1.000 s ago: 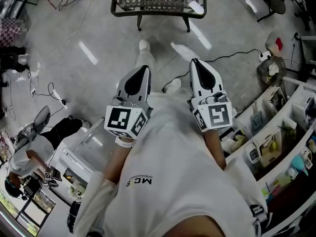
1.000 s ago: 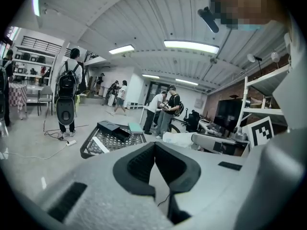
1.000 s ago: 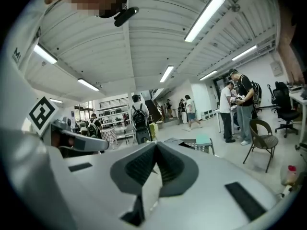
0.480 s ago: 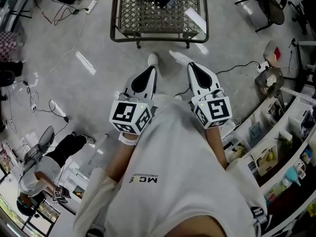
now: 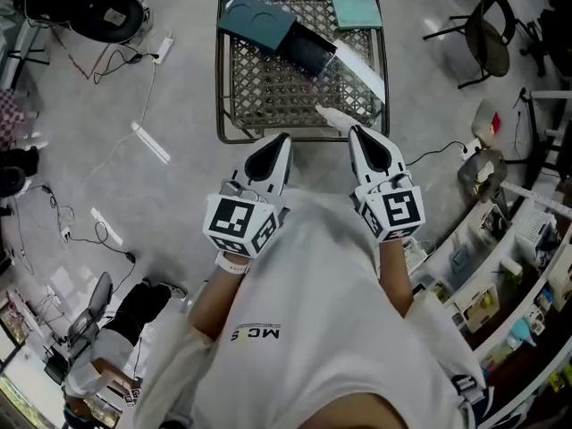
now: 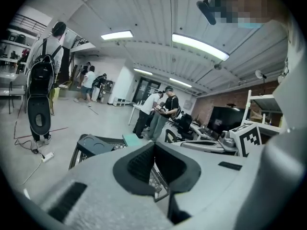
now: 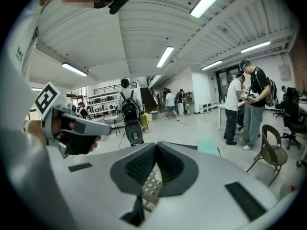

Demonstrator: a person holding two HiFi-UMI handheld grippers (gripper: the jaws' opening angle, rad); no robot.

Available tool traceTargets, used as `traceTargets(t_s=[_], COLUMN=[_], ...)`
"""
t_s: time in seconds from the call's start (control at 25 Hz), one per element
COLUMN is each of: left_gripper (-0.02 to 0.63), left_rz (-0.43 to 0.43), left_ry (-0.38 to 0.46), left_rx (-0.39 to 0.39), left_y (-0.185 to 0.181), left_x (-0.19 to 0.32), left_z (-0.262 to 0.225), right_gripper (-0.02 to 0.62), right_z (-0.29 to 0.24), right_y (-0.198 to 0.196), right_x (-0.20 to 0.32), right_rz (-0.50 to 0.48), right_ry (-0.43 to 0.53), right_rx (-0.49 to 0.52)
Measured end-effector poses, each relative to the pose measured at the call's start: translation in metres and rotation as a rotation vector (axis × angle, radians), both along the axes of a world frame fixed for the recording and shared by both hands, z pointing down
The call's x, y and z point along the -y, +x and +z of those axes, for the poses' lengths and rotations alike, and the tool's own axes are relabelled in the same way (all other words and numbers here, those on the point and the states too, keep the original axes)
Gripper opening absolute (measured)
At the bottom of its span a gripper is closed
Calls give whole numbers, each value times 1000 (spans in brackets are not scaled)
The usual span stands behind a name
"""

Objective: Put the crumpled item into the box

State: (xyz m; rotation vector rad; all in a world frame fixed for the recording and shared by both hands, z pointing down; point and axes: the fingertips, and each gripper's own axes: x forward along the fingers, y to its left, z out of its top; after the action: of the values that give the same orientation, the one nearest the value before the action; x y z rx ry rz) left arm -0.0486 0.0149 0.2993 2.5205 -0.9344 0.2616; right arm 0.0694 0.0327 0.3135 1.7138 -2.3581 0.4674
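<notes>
Grey workshop floor. Mesh table [image 5: 268,96] lies just ahead of both grippers, with the dark box [image 5: 256,21] far-left, nearer the left gripper [image 5: 282,138]. Left gripper and right gripper [image 5: 356,132] both pressed together, empty. Crumpled item not identifiable.

Dark metal lattice: table [image 5: 268,96]. Glossy, smooth: floor [image 5: 179,186]. Matt grey plastic: left tongs [image 5: 284,138], right tongs [image 5: 353,130].

The mesh table's [image 5: 222,79] near-left corner is bare; teal box [image 5: 257,22], black case [image 5: 309,50] and white strip [image 5: 362,66] occupy its far side.
</notes>
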Motion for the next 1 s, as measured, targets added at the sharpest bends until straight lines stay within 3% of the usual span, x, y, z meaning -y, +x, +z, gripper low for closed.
traceTargets(t_s=[0.12, 0.32, 0.52, 1.0], left_gripper=[25, 25, 25, 25], left_rz=[6, -76, -119, -125], left_ry=[32, 18, 12, -21], left_rx=[-12, -32, -17, 9], left_y=[-2, -7, -9, 23], left_x=[31, 52, 77, 102], left_z=[-5, -6, -8, 1], right_gripper=[18, 18, 18, 18], right_z=[-7, -19, -16, 0], right_y=[-8, -9, -15, -1], right_x=[32, 57, 88, 121], right_rz=[-2, -60, -111, -138], right_ry=[30, 52, 21, 42], right_rx=[-19, -25, 8, -50])
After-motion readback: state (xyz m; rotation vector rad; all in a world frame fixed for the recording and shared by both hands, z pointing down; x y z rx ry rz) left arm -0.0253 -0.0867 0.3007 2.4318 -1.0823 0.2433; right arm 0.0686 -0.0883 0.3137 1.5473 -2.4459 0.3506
